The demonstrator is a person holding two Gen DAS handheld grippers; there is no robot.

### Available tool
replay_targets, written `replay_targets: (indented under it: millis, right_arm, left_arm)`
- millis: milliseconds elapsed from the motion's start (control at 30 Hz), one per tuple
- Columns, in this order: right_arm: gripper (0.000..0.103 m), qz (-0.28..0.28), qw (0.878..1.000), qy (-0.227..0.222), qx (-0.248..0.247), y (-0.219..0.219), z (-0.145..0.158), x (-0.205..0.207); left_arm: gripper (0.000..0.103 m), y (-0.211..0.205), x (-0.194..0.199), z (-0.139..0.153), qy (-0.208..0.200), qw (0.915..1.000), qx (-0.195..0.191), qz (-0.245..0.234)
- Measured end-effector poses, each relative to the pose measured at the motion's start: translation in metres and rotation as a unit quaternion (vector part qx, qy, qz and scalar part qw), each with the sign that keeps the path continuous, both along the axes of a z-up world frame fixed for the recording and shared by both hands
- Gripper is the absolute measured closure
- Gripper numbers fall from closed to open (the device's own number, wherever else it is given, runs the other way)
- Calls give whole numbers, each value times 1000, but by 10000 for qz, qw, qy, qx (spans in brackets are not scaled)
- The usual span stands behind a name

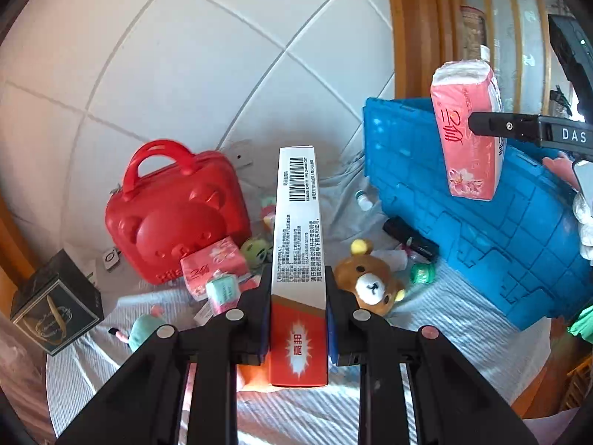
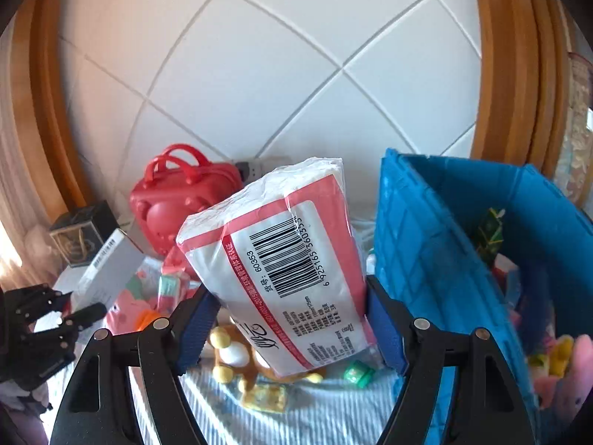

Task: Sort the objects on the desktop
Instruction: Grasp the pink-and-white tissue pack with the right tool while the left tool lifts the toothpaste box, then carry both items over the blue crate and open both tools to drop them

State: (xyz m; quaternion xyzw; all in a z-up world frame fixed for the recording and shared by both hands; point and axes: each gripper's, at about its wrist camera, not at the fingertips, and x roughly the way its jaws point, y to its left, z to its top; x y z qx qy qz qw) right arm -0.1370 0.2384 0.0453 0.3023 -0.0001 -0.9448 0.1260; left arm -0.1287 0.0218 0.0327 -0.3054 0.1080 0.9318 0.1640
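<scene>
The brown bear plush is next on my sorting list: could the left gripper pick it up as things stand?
Probably not yet. The left gripper is shut on a long white and red box, so it has no free jaws. The bear plush itself lies uncovered on the striped cloth, just beside it.

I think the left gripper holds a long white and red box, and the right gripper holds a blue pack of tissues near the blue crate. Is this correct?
Not quite: the pack of tissues in the right gripper is pink and white, not blue, as the right wrist view shows. The rest stands: the left gripper holds the long white and red box, and the blue crate is close by.
</scene>
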Motion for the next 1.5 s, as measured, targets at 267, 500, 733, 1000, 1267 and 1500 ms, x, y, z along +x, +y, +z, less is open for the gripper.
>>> replay_targets:
  millis: [267, 500, 733, 1000, 1267, 1500]
  right_arm:
    - [27, -807, 9949, 610, -24, 88, 64, 76]
    - [27, -1561, 9853, 679, 169, 182, 79, 110]
    - [27, -1942, 9798, 373, 294, 255, 57, 118]
    - [27, -2317, 9715, 241, 430, 335, 40, 114]
    - [26, -2504, 9659, -46, 660, 378, 14, 86]
    - [21, -2612, 9619, -233, 775, 391, -4, 66]
  left_arm:
    - [81, 109, 25, 49, 512, 9943, 156, -924]
    - [81, 222, 35, 74, 652, 9830, 311, -1686]
    - [81, 328, 32, 68, 403, 9751, 265, -2164]
    - [81, 397, 16, 49, 216, 9762, 14, -2160]
    - [80, 417, 8, 44, 208, 9809, -239, -1918]
    - [26, 411, 16, 47, 463, 9836, -237, -1729]
